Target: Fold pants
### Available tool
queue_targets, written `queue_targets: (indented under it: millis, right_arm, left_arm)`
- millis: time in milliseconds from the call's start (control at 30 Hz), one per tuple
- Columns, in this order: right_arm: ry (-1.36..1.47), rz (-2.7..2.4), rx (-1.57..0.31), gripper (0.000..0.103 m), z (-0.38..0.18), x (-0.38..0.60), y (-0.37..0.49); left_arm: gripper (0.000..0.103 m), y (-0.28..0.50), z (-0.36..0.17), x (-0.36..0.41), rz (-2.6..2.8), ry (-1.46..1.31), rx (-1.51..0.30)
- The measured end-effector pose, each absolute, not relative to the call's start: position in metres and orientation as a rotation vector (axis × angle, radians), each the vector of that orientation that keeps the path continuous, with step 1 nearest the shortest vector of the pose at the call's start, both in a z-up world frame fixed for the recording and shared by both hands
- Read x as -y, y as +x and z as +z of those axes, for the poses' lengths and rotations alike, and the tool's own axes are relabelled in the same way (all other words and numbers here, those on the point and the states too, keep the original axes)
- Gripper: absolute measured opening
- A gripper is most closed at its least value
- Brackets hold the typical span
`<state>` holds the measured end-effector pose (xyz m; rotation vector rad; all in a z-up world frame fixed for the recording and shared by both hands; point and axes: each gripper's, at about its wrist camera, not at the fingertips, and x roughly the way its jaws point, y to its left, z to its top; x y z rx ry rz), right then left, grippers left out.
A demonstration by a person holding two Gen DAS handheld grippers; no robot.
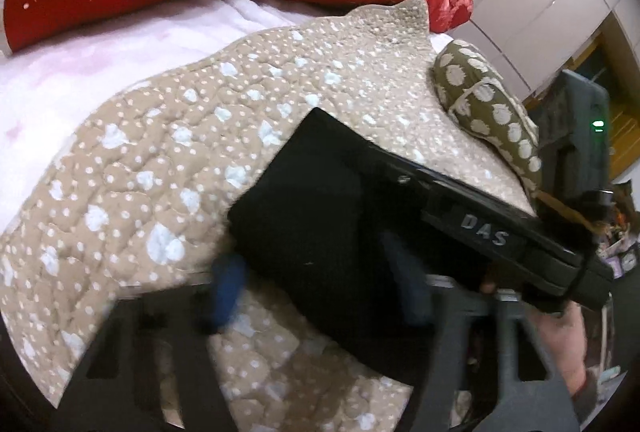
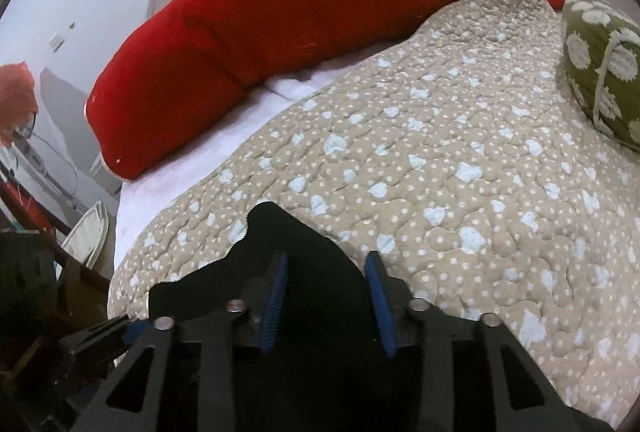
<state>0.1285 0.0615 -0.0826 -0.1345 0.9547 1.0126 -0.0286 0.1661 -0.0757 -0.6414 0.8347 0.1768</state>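
Both claws straddle the black pants: left claw [image 1: 320,288] and right claw [image 2: 326,302] each part-spread with cloth between their pads, seemingly to lift an edge off the quilt [image 2: 440,152] ahead, though I cannot tell if they pinch.

Bed [image 2: 192,172] under dotted quilt [image 2: 440,152]

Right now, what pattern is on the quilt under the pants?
Beige quilt with small white dots and pale blue patches, clearest in the right wrist view.

Bed dressed in quilt and cushions

A beige spotted quilt [image 2: 440,160] covers the bed; a long red bolster [image 2: 248,44] lies beyond the quilt, an olive spotted cushion [image 2: 600,64] on its right edge.
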Motion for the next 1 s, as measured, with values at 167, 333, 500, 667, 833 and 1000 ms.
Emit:
queue_targets:
  millis: [167, 333, 500, 667, 833, 1000]
  right_arm:
    - [-0.142, 1.03, -0.893, 0.015, -0.067, -0.055, 0.119]
    - [-0.035, 1.015, -0.829, 0.012, -0.037, -0.021, 0.107]
    - [0.169, 0.892, -0.766, 0.055, -0.003, 0.051, 0.094]
    - [0.273, 0.899, -0.83, 0.061, 0.005, 0.07, 0.087]
    - [0.262, 0.906, -0.906, 0.061, 0.0, 0.055, 0.08]
    - [0.287, 0.945, -0.937, 0.061, -0.007, 0.049, 0.067]
  left_arm:
    - [0.021, -0.032, -0.059, -0.16, 0.125, -0.612, -0.806]
    - [0.016, -0.05, -0.018, -0.125, 0.02, -0.479, -0.675]
    - [0.016, -0.057, -0.016, -0.063, -0.091, -0.251, -0.632]
    - [0.016, -0.048, -0.029, -0.052, -0.114, -0.25, -0.686]
    - [0.016, -0.05, -0.031, -0.052, -0.099, -0.239, -0.687]
    - [0.016, -0.064, -0.035, -0.043, -0.095, -0.213, -0.683]
